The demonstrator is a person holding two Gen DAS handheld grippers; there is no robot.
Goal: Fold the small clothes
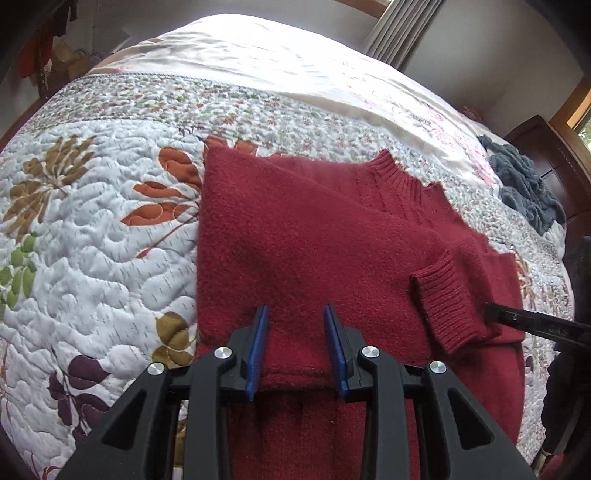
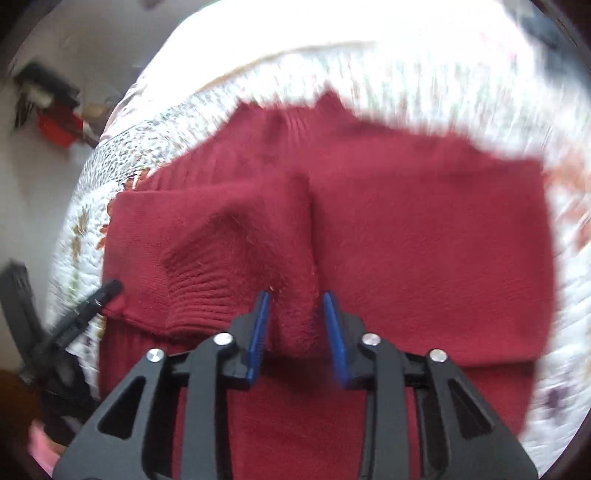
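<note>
Right wrist: sweater (image 2: 406, 240) fold between fingers (image 2: 260, 325).

likely a home bedroom: quilted floral bedspread (image 1: 92, 236), curtain (image 1: 402, 29), wooden dresser (image 1: 546, 155).

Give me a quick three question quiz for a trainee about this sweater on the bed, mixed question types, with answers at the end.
1. True or false: the red sweater lies on a flowered quilt.
2. Multiple choice: the left claw is A) open above the sweater, B) shut on a cuff, C) out of view.
3. Short answer: what lies between the blue pads of the right claw?

Key
1. True.
2. A.
3. A raised fold of the sweater; the pads are apart, and blur hides whether they touch it.
</note>
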